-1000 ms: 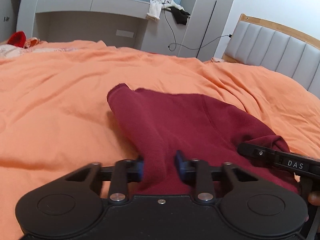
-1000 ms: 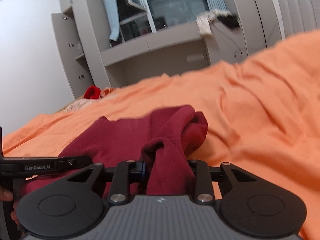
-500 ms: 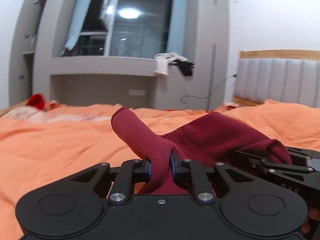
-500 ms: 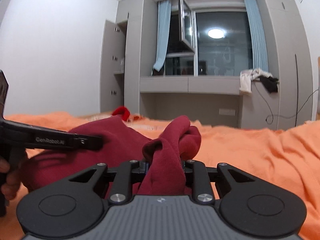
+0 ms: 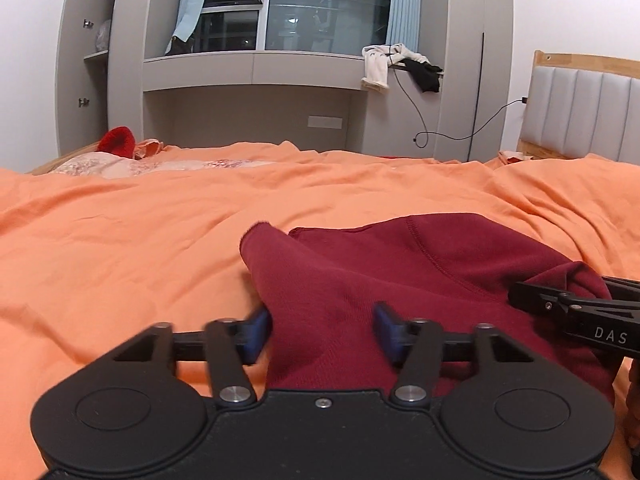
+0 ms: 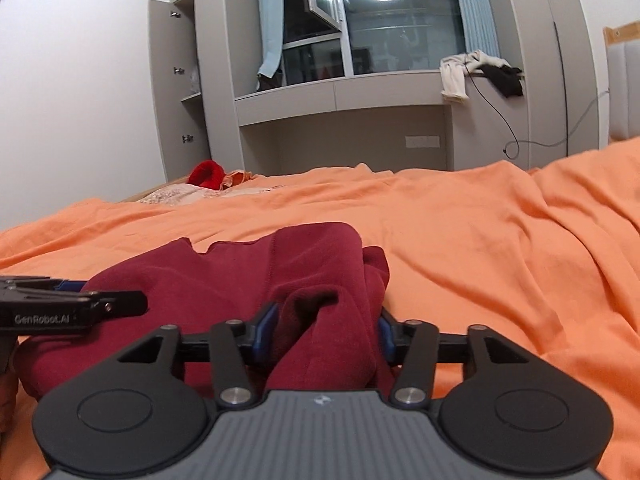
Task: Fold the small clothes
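A dark red sweatshirt (image 5: 420,264) lies bunched on the orange bedcover (image 5: 140,232). My left gripper (image 5: 322,330) straddles its left part; the jaws are opening, the blue pads stand apart and the cloth lies loosely between them. In the right wrist view the same sweatshirt (image 6: 240,276) lies heaped, and my right gripper (image 6: 324,332) is opening too, with a folded lump of red cloth between its spread pads. Each gripper shows at the edge of the other's view: the right one (image 5: 576,312) and the left one (image 6: 72,304).
Beyond the bed stand a grey window desk unit (image 5: 256,76) with white and black clothes (image 5: 396,64) hanging off it, a cable, and a padded headboard (image 5: 584,116) at right. A red item (image 5: 118,141) and patterned fabric lie at the bed's far left.
Both grippers were pinched on raised folds of the sweatshirt half a second ago; their pads have now spread apart and the cloth has sunk back onto the bedcover. The views tilted slightly downward.
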Demonstrator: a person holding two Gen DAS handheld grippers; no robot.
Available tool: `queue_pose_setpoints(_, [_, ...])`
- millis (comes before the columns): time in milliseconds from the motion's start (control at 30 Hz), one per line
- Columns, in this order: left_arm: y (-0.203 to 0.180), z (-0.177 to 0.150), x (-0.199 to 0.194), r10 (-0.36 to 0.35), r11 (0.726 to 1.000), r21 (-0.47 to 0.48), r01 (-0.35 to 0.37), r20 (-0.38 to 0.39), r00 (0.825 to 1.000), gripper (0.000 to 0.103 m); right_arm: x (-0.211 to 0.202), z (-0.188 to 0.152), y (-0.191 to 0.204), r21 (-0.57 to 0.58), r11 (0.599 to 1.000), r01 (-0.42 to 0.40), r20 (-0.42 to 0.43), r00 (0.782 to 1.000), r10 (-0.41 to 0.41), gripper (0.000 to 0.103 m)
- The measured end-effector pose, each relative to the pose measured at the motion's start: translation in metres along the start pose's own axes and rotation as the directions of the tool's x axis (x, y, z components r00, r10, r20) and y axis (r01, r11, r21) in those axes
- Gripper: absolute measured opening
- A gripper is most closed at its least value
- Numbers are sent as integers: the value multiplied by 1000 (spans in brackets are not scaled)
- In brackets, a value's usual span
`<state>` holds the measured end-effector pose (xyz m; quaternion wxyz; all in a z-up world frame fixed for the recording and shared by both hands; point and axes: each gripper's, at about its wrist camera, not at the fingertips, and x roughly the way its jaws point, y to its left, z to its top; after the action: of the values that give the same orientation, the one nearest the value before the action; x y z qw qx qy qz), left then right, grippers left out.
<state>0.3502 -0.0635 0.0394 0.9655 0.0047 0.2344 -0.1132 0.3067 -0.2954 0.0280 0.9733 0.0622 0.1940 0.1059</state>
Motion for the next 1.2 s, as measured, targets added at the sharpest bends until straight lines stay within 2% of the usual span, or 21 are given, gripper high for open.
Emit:
queue_pose_setpoints(133, [-2, 1, 1, 7, 1000, 3, -7, -8, 1000, 71, -4, -2, -3, 27, 1000, 5, -7, 1000, -5, 75])
queue_pose_setpoints(200, [0, 2, 1, 16, 1000, -6, -16, -12, 1000, 79, -6, -3, -5, 37, 999, 1, -6, 1000, -1, 84])
queue_pose_setpoints(467, [4, 4, -6, 44, 997, -70, -44, -11, 999, 98, -18, 0, -8, 30, 999, -23, 31, 999, 22, 102])
queue_pose_setpoints(600, [3, 5, -15, 60, 994, -87, -59, 10, 998, 102, -31, 1, -4, 7, 1000, -26, 61, 998, 25, 103])
queue_pose_setpoints(833, [-1, 4, -43, 81, 992, -103, -75, 63, 995, 102, -62, 1, 4, -8, 1000, -26, 127, 992, 26, 103])
queue_pose_setpoints(967, [-5, 0, -69, 121, 990, -81, -111, 130, 984, 102, -88, -2, 11, -35, 999, -7, 192, 981, 13, 103])
queue_pose_setpoints(1200, [-10, -19, -120, 147, 988, -83, -131, 224, 964, 102, -137, -13, 18, -4, 1000, -2, 289, 957, 3, 103])
